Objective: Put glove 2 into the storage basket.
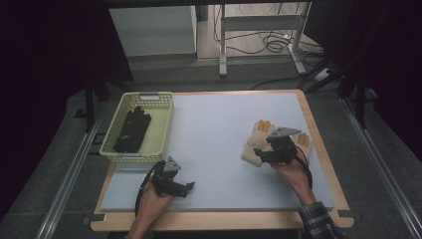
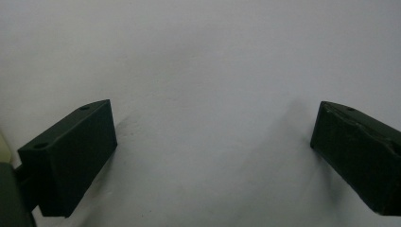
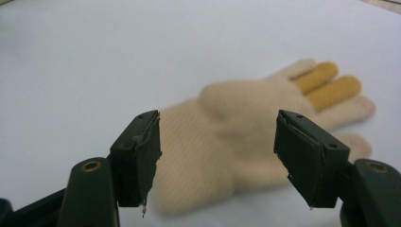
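Observation:
A cream knitted glove (image 1: 255, 138) (image 3: 227, 142) with yellow-orange fingertips lies palm-down on the right of the white mat (image 1: 219, 134). A second cream glove (image 1: 304, 142) lies beside it, partly hidden behind my right gripper (image 1: 262, 155) (image 3: 217, 124). That gripper hovers just above the first glove, open, with its jaws on either side of the cuff end and not pressing on it. My left gripper (image 1: 189, 187) (image 2: 215, 109) rests low over bare mat at the front left, open with nothing between its jaws.
A pale yellow basket (image 1: 161, 130) stands at the mat's back left with black gloves (image 1: 132, 130) inside. The mat lies on a wooden table (image 1: 326, 164). Beyond the table are desk legs and cables on the floor.

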Available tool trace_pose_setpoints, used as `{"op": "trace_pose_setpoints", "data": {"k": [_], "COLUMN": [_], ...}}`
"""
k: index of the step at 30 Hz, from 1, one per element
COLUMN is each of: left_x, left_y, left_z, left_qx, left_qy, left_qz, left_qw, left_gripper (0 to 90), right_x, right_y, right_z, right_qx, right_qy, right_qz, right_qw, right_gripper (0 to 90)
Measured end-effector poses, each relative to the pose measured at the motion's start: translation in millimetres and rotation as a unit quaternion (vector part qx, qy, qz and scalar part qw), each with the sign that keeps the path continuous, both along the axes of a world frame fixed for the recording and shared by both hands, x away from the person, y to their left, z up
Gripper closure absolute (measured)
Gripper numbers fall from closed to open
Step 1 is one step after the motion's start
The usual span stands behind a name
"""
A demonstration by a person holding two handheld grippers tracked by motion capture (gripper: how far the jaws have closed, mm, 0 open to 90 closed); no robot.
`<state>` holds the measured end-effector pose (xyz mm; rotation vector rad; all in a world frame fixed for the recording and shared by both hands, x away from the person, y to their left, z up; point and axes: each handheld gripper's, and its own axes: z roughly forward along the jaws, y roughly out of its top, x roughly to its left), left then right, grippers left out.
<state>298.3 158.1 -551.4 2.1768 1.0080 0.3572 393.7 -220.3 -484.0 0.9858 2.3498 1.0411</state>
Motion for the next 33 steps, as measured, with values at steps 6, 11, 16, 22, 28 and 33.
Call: {"op": "trace_pose_setpoints", "data": {"k": [6, 11, 16, 22, 28, 33], "left_x": [0.0, 0.0, 0.0, 0.1, 0.1, 0.0], "left_y": [0.0, 0.0, 0.0, 0.0, 0.0, 0.1], "left_z": [0.0, -0.1, -0.1, -0.1, -0.1, -0.1], "left_qx": [0.000, -0.001, -0.001, -0.001, 0.000, 0.000], "left_qy": [0.000, 0.000, 0.000, 0.000, 0.000, 0.000], "left_qz": [0.000, 0.000, 0.000, 0.000, 0.000, 0.000], "left_qw": [1.0000, 1.0000, 1.0000, 1.0000, 1.0000, 1.0000], "left_gripper": [1.2, 1.2, 1.2, 1.2, 1.2, 1.2], "right_x": [40.5, 56.9, 47.4, 27.6, -1.8, -19.2], "right_y": [8.9, 11.5, 16.3, 25.2, 59.1, 89.1], "right_z": [-14.0, -33.8, -31.9, -13.0, 1.0, -13.7], "right_qx": [-0.021, -0.032, -0.042, -0.011, 0.008, 0.006], "right_qy": [0.013, 0.032, 0.033, 0.032, 0.034, 0.053], "right_qz": [-0.013, -0.013, -0.014, 0.012, 0.069, 0.107], "right_qw": [0.9996, 0.9989, 0.9985, 0.9994, 0.9970, 0.9928], "right_gripper": [21.5, 24.9, 50.0, 50.1, 48.3, 42.0]}}
